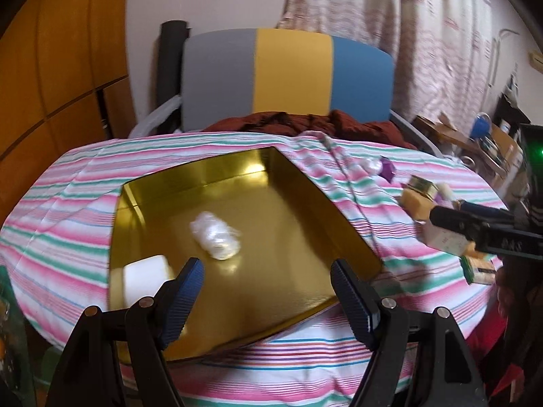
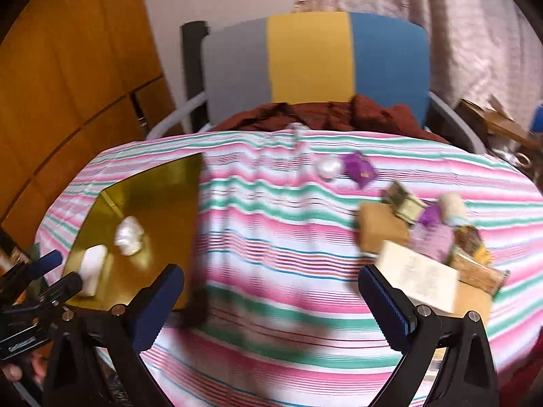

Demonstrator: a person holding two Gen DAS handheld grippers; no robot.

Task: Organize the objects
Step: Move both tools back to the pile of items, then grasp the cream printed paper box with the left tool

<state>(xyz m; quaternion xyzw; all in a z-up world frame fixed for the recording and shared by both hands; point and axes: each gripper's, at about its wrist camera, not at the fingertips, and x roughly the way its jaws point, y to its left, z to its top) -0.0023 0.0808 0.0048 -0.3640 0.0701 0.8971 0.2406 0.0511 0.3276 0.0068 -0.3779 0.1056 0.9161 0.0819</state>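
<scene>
From the left wrist, the left gripper hangs with its fingers apart and nothing between them, just above the near edge of the gold tray. A white wrapped bundle lies in the tray straight ahead of the fingers, and a white block sits beside the left finger. Off to the right, the right gripper reaches among the small boxes.

From the right wrist, the right gripper is also spread wide and empty over the striped cloth. The pile of boxes and packets lies ahead and to the right of it, and a cream box is just beyond the right finger. The view is blurred.

To pick well, swing right, centre the cream box between the fingers, and close on its flat sides before carrying it left to the tray.
</scene>
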